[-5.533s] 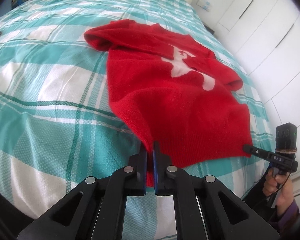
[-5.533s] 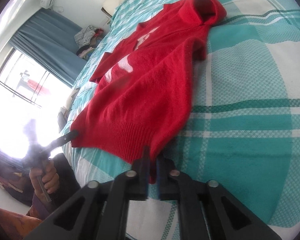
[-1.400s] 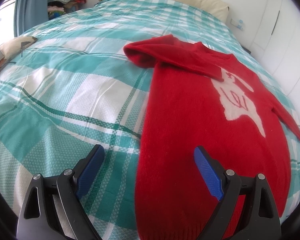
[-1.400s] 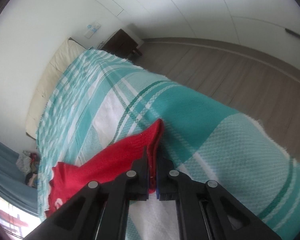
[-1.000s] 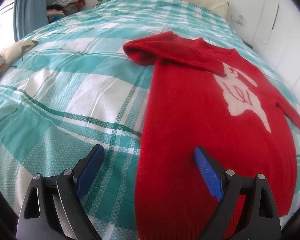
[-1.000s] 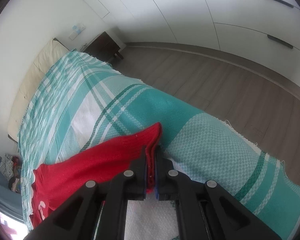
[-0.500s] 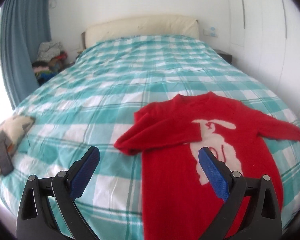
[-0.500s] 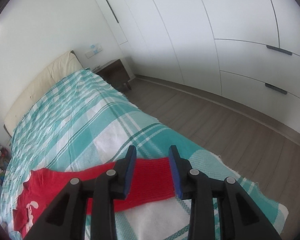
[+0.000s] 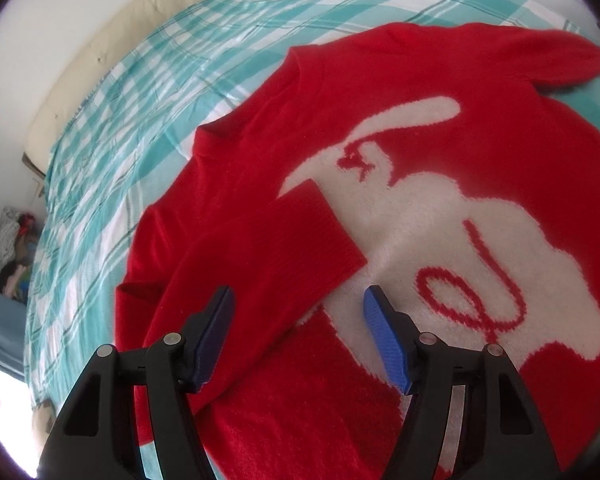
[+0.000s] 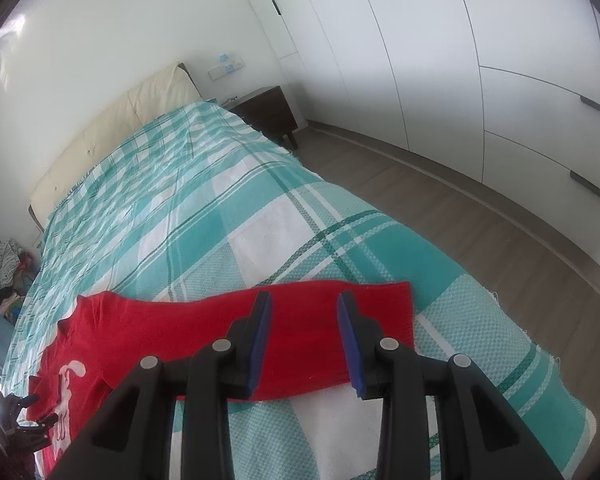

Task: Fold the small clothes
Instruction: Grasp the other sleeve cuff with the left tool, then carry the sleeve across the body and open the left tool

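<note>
- My left gripper (image 9: 296, 334) hangs over the red knitted sweater with a white rabbit figure (image 9: 440, 208), which lies flat on the teal-and-white checked bedspread (image 10: 220, 216).
- Its jaws have just been closing but stand released; the folded-in sleeve cuff (image 9: 300, 232) lies just ahead, between them.
- My right gripper (image 10: 304, 336) has its jaws released, apart above the outstretched sleeve (image 10: 300, 320).

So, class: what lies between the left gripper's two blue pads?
In the left wrist view, the folded-in sleeve of the red sweater lies between the open left gripper's pads.
</note>
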The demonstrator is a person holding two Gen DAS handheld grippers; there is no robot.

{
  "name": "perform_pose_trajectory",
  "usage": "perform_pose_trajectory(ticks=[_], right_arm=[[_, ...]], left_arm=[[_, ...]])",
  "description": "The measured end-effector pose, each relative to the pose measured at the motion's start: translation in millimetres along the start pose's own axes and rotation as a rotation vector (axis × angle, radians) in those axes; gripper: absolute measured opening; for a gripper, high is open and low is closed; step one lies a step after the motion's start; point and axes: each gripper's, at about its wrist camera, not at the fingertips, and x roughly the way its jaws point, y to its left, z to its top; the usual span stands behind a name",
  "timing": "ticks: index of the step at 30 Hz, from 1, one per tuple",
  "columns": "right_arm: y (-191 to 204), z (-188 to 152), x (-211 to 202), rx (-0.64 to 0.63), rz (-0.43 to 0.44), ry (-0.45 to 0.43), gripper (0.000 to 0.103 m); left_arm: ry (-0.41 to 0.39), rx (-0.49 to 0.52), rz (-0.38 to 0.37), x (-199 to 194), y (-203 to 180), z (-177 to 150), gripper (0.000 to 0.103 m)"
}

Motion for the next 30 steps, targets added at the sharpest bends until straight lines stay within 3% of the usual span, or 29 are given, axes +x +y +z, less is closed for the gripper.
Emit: perform_pose_trajectory(ticks=[1, 3, 5, 8, 12, 15, 19, 25, 30], right_arm=[[2.3, 0.3, 1.2, -0.006, 0.005, 0.004, 0.034], [7.7, -1.0, 3.1, -0.026, 0.01, 0.011, 0.034], [12.9, -2.3, 5.0, -0.048, 0.01, 0.017, 0.034], [18.8, -3.7, 6.2, -0.068, 0.013, 0.02, 0.034], [22.5, -4.9, 4.9, -0.084, 0.024, 0.018, 0.034], [21.7, -4.5, 4.1, -0.077, 0.04, 0.02, 0.034], [20.9, -4.6, 2.7, -0.063, 0.062, 0.024, 0.035], [25.0, -6.6, 3.0, -0.086, 0.045, 0.018, 0.035], [26.7, -8.9, 8.4, -0.102, 0.035, 0.037, 0.036]], left_arm=[[-0.003, -0.02, -0.012, 3.4, 2.6, 1.8, 0.07], [-0.011, -0.061, -0.05, 8.8, 7.4, 4.0, 0.058], [0.0, -0.12, -0.121, 14.4, 11.8, 5.2, 0.004], [-0.04, -0.232, -0.139, 0.6, 26.6, 3.3, 0.003], [-0.162, -0.569, -0.153, -48.1, 110.7, -25.8, 0.003], [-0.215, -0.874, -0.082, -82.9, 193.4, -79.4, 0.003], [-0.18, -1.145, 0.058, -99.7, 264.4, -165.1, 0.003], [-0.098, -1.361, 0.217, -94.0, 277.8, -261.2, 0.003], [-0.063, -1.522, 0.234, -84.2, 273.9, -311.4, 0.003]])
